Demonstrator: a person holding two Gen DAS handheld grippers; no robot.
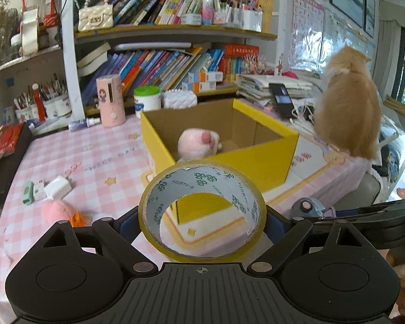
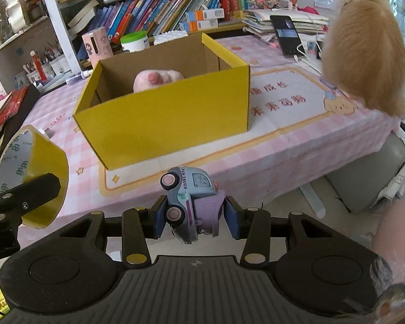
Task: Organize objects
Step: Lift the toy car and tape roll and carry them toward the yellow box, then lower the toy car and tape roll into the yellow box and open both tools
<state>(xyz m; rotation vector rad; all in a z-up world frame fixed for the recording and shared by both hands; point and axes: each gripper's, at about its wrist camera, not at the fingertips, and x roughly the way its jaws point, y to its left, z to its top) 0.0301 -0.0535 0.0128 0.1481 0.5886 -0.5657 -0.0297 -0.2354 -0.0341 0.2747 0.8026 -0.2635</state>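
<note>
My left gripper [image 1: 202,222] is shut on a yellow tape roll [image 1: 154,194], held above the near table edge in front of the yellow cardboard box [image 1: 259,159]. The roll also shows in the right wrist view [image 2: 44,178]. My right gripper [image 2: 194,214] is shut on a blue and purple toy truck [image 2: 189,197], held off the table's front edge, short of the box [image 2: 164,118]. A pink plush toy [image 1: 198,143] lies inside the box; it also shows in the right wrist view [image 2: 156,79].
An orange cat [image 1: 351,108] sits on the table's right edge beside a phone [image 1: 282,98]. A white charger [image 1: 58,187], a green eraser [image 1: 28,193] and a pink plush [image 1: 59,212] lie on the pink checked cloth at left. Bookshelves stand behind.
</note>
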